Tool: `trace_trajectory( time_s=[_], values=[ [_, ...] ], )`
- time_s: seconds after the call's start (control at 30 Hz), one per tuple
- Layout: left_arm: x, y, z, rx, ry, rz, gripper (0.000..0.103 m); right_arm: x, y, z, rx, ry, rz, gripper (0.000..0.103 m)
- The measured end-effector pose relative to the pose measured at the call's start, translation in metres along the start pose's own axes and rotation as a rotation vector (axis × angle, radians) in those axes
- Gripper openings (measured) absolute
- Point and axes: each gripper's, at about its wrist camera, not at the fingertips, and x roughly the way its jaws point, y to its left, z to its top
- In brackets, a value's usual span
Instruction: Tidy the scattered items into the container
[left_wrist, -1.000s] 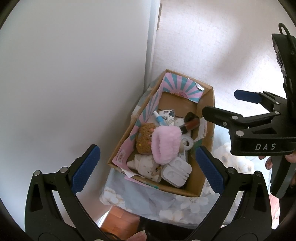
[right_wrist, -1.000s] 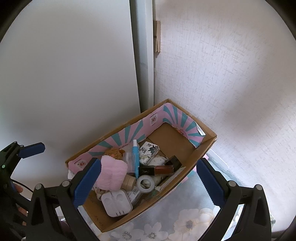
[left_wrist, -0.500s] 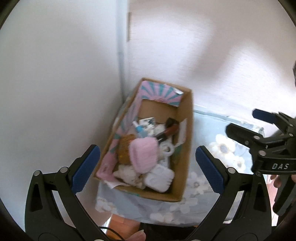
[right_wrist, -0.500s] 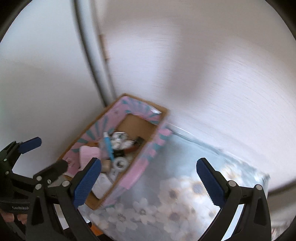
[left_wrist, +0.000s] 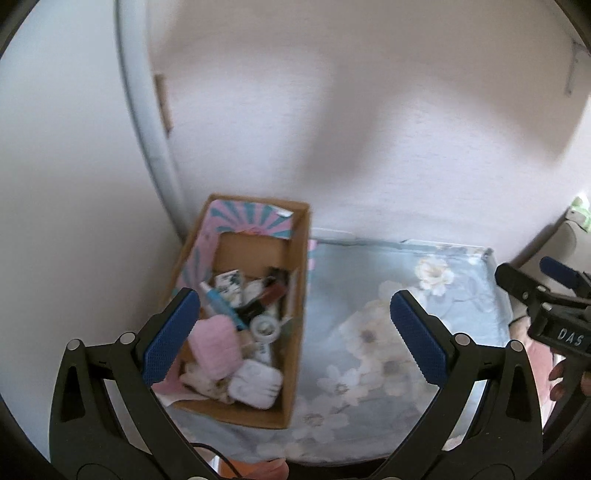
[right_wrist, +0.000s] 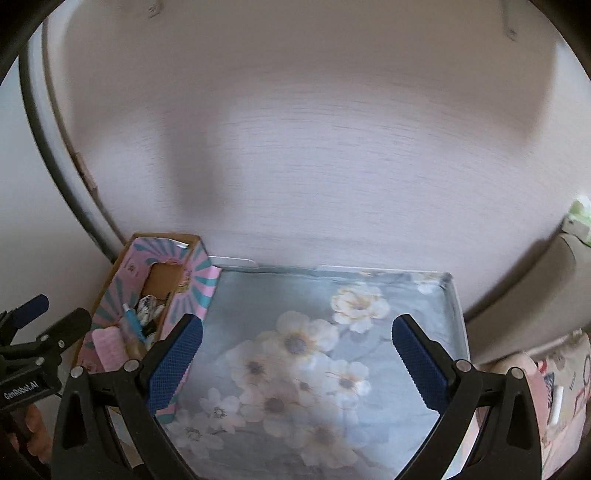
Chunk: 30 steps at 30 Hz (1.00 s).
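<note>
- The left hand-held gripper (left_wrist: 291, 332) is held above the counter (left_wrist: 461, 295), which is covered with a pale blue floral cloth; its blue-padded fingers are spread wide and nothing is held between them.
- The cardboard box (left_wrist: 299, 295), lined with pink and teal paper, is seen at the counter's left end, in the corner against the white wall (left_wrist: 369, 110); it lies below and ahead of the left finger pad, mostly between the two pads.
- Inside the box are noted a pink fluffy item (left_wrist: 216, 349), a white moulded case (left_wrist: 256, 382), a roll of tape (left_wrist: 265, 326), a blue-capped tube (left_wrist: 221, 304) and a dark lipstick-like tube (left_wrist: 267, 295); smaller contents are blurred.
- The right hand-held gripper (right_wrist: 295, 354) is likewise fully spread and empty, over the bare cloth; the box is seen to its left, partly behind its left finger pad.
- Each gripper is seen at the edge of the other's view.
</note>
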Motion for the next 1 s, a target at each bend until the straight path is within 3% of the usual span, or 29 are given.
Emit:
trace_trajectory(
  time_s=[0.23, 1.0],
  values=[
    [-0.006, -0.02, 0.007, 0.022, 0.006, -0.048, 0.103, -0.006, -0.013, -0.005, 0.029, -0.013, -0.028, 0.102],
    [-0.017, -0.041, -0.006, 0.104, -0.026, -0.066, 0.103, -0.019, -0.02, -0.019, 0.072, -0.019, -0.069, 0.102]
  ],
)
